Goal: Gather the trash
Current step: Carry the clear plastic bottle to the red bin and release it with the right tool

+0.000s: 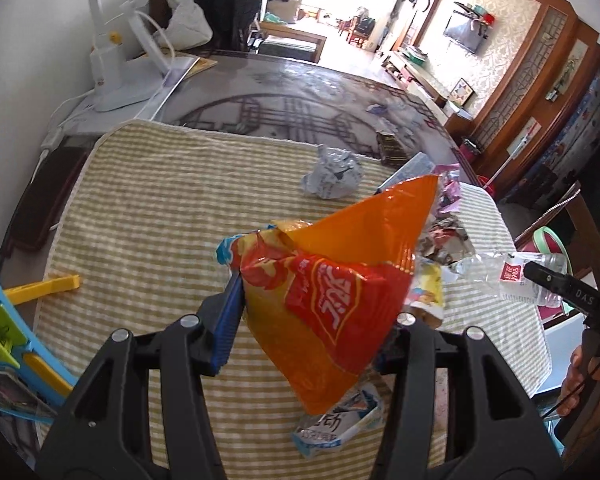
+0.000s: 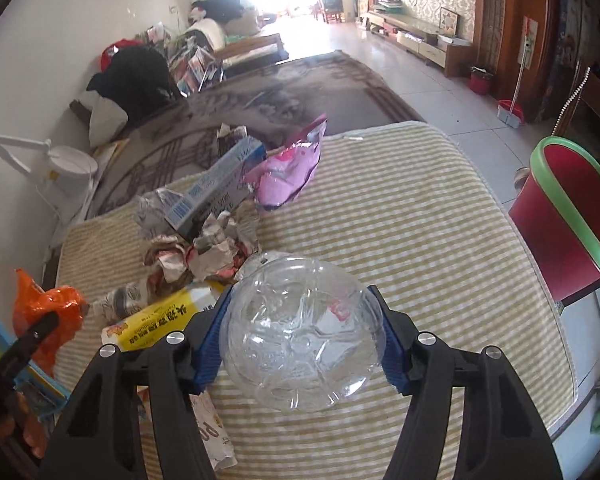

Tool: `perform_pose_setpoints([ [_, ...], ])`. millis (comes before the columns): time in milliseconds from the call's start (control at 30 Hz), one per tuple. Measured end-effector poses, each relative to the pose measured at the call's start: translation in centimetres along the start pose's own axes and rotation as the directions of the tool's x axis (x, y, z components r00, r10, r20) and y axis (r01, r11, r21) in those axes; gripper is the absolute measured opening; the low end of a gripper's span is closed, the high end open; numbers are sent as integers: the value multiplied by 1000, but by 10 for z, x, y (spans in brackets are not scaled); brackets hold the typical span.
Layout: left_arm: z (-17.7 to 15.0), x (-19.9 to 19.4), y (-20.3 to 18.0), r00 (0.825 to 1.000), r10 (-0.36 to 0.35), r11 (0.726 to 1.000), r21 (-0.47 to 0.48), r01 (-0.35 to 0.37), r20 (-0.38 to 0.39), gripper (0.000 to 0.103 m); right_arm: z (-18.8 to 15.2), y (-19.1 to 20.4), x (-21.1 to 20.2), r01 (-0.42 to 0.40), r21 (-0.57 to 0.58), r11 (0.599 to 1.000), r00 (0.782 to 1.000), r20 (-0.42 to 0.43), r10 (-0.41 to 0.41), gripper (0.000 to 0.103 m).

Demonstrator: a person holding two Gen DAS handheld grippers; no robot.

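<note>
My left gripper (image 1: pixel 312 320) is shut on an orange and red snack bag (image 1: pixel 332 288), held above the striped mat (image 1: pixel 140 208); the bag also shows at the left of the right wrist view (image 2: pixel 48 308). My right gripper (image 2: pixel 300 340) is shut on a clear plastic bottle (image 2: pixel 300 332), seen base-on; the bottle also shows in the left wrist view (image 1: pixel 512 276). More trash lies on the mat: crumpled paper (image 2: pixel 204 248), a pink bag (image 2: pixel 288 168), a blue and white box (image 2: pixel 220 184), a yellow box (image 2: pixel 160 320), a crumpled foil wrapper (image 1: pixel 332 176) and a white packet (image 1: pixel 340 424).
A red bin with a green rim (image 2: pixel 568 216) stands beside the table at the right. A white desk lamp (image 1: pixel 116 72) stands at the far left of the table. A yellow clip (image 1: pixel 44 286) lies on the mat's left edge. Colourful books (image 1: pixel 4 340) sit at the left.
</note>
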State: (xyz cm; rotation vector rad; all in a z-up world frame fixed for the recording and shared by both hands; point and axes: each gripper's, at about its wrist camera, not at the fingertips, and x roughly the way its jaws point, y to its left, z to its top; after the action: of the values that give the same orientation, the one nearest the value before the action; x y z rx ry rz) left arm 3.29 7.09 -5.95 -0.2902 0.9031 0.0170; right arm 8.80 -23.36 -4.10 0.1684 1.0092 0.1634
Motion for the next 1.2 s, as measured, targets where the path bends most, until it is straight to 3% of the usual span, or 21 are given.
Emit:
perform_pose_setpoints([
  [367, 0, 0, -29, 999, -43, 997, 58, 42, 17, 49, -1, -5, -12, -18, 48, 999, 999, 33, 17, 61],
  [800, -1, -2, -56, 999, -30, 996, 84, 27, 36, 49, -1, -23, -23, -48, 49, 998, 997, 56, 46, 61],
  [1200, -2, 13, -119, 1000, 4, 998, 65, -6, 29, 49, 20, -59, -34, -131, -18, 991, 989, 64, 131, 61],
])
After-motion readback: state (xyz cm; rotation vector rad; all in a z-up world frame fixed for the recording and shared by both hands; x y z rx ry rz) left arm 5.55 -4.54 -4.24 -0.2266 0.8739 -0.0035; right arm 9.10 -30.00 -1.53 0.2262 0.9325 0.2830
